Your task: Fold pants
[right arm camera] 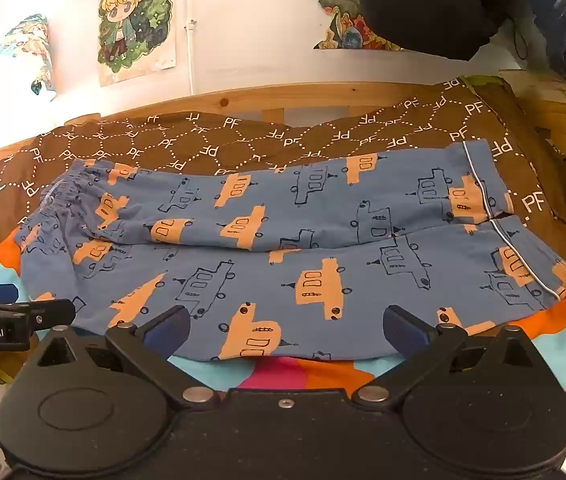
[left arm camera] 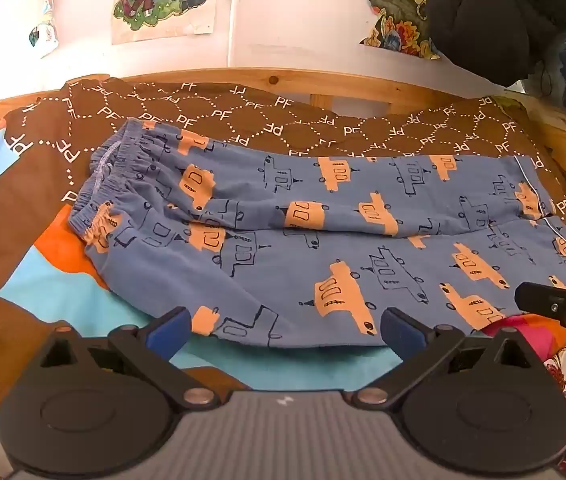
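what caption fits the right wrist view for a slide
Open right gripper poised at the near edge of blue patterned pants laid flat.

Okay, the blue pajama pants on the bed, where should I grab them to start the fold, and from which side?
Grip the near leg's long edge on the pants, coming in low from the front. Both legs lie flat side by side, waistband left, cuffs right, and that edge lies just ahead of the open left gripper and right gripper, free on the bedspread.

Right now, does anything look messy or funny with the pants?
A little. The blue pants lie flat across the bed cover, but the waistband end on the left is bunched and rumpled. Nothing looks torn or spilled. Both grippers, left and right, are open at the near edge.
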`<state>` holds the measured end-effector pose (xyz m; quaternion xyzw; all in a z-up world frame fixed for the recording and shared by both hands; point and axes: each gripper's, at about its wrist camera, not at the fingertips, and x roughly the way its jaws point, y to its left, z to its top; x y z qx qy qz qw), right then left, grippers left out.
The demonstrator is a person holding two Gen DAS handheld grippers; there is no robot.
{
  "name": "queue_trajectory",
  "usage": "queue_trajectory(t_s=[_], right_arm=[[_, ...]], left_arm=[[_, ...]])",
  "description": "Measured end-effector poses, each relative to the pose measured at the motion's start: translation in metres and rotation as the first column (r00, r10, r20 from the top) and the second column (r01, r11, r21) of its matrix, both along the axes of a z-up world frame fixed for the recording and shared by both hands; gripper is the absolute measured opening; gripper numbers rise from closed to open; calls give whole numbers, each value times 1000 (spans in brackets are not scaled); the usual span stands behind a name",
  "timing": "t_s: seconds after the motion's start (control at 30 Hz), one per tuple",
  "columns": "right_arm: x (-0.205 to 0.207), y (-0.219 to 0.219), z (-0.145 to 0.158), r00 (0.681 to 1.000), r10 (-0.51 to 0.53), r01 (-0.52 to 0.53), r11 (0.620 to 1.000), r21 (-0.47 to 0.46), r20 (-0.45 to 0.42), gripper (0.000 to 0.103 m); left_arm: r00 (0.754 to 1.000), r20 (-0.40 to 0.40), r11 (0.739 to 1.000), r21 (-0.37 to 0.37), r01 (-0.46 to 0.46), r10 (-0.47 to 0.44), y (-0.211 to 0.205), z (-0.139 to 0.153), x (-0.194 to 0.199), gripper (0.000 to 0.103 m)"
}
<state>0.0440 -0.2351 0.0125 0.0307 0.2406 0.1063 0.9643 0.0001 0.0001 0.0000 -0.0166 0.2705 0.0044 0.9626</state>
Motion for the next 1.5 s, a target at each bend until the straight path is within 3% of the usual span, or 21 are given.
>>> queue_trajectory(t_s=[1.5], right_arm=[[1,1,-2,1000,0,0,1000,-2,-5,102]], left_arm=[[1000,-6,1000,0,5,-5,0,-3,1,103]])
